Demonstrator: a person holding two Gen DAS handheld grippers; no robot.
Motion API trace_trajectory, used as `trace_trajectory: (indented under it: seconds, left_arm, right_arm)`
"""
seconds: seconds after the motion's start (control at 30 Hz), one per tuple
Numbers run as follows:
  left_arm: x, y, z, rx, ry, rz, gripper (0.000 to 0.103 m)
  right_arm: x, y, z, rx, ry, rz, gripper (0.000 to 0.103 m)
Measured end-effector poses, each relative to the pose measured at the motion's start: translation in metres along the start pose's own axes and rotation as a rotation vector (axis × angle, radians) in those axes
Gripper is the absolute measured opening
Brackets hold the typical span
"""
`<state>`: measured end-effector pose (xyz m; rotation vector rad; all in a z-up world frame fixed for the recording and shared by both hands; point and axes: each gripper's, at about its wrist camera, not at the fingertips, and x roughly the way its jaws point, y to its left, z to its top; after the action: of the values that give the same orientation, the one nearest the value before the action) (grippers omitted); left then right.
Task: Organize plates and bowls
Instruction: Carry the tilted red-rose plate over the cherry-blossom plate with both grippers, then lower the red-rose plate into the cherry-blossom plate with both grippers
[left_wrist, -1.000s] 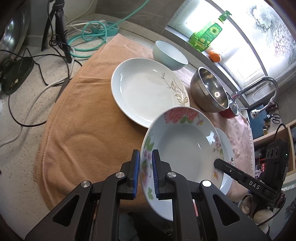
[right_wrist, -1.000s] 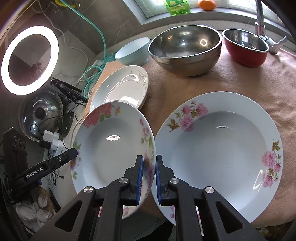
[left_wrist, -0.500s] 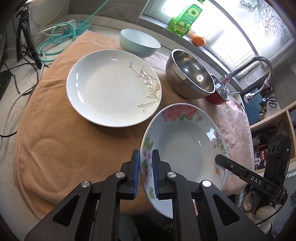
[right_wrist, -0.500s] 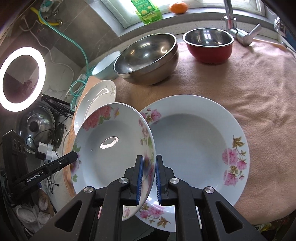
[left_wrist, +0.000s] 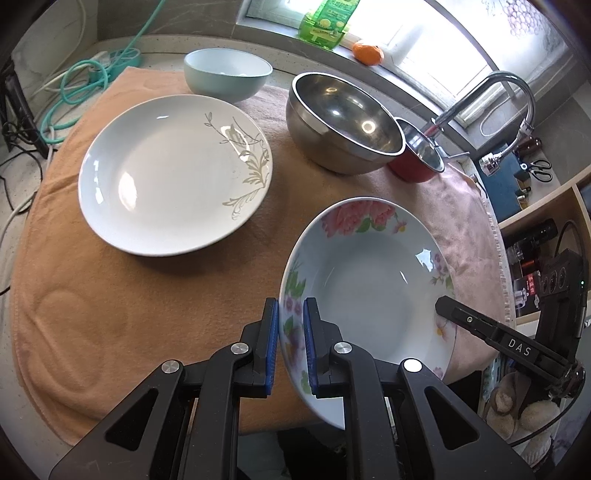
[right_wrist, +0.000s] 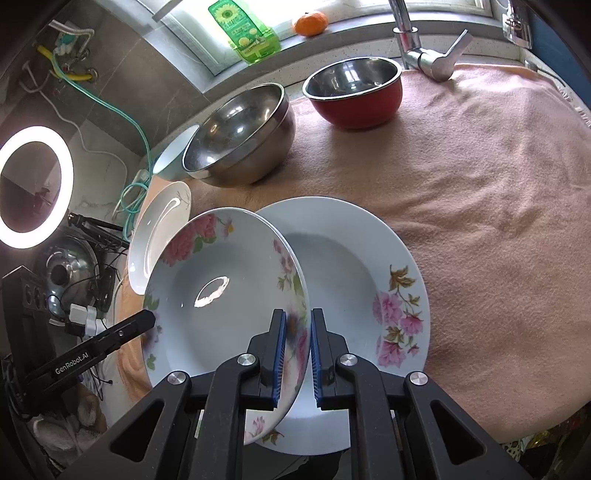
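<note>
A deep plate with pink flowers (left_wrist: 365, 288) is held in the air between both grippers. My left gripper (left_wrist: 290, 332) is shut on its left rim. My right gripper (right_wrist: 297, 343) is shut on its right rim, and the plate shows there too (right_wrist: 221, 295). Under it a second pink-flowered plate (right_wrist: 362, 288) lies on the towel. A white plate with a grey leaf pattern (left_wrist: 173, 173) lies to the left. Behind stand a light blue bowl (left_wrist: 227, 77), a steel bowl (left_wrist: 343, 122) and a red bowl (right_wrist: 354, 92).
An orange and pink towel (right_wrist: 480, 192) covers the counter. A faucet (right_wrist: 424, 55), a green bottle (right_wrist: 247, 29) and an orange (right_wrist: 310, 22) stand at the window sill. Cables and a green hose (left_wrist: 74, 88) lie at the left. A ring light (right_wrist: 33, 184) glows at the left.
Both grippers have carried the flowered plate to the right and lower, so it now hangs over the second flowered plate. The leaf plate has fallen further to the left.
</note>
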<state>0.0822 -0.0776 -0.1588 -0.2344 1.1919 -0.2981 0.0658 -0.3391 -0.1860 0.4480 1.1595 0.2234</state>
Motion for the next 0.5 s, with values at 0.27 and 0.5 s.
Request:
trace_trajectory:
  seconds: [0.27, 0.5]
  left_arm:
    - [0.010, -0.012, 0.001, 0.015, 0.019, -0.004, 0.011]
    - [0.018, -0.021, 0.001, 0.032, 0.034, -0.005, 0.011]
  right_arm:
    - [-0.003, -0.013, -0.001, 0.020, -0.006, -0.007, 0.012]
    - [-0.004, -0.024, -0.001, 0.035, -0.008, -0.016, 0.012]
